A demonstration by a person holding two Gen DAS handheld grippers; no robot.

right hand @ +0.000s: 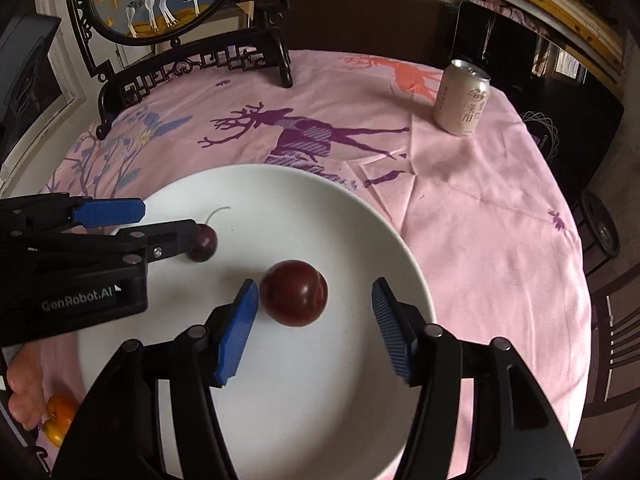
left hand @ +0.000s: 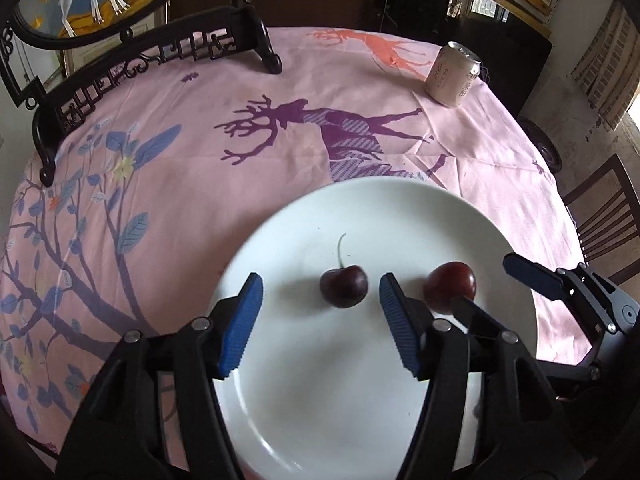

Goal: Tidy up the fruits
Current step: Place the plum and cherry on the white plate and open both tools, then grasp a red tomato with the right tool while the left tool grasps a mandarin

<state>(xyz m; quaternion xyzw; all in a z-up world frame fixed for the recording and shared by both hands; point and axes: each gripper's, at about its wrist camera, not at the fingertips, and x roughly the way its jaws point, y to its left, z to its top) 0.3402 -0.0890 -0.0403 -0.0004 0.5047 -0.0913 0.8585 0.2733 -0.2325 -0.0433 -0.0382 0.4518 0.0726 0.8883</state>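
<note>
White glazed ceramic, round and shallow, the plate sits at the lower centre of both views on a pink cotton tablecloth printed with purple deer and blue leaves. Two glossy fruits lie on it, apart from each other: a small dark cherry with a thin curved stem and a rounder, redder plum.

In the left wrist view the left gripper straddles the cherry, its ribbed blue pads standing apart on either side without touching the fruit. In the right wrist view the right gripper is likewise spread; its left pad sits just beside the plum, possibly grazing it, while the right pad stands well clear.

Bare plate shows below the fruits, and open cloth lies beyond the rim toward the upper right, where a pale aluminium drink can stands upright. A carved black wooden stand with a round painted screen fills the upper left. An orange fruit peeks in at lower left.
</note>
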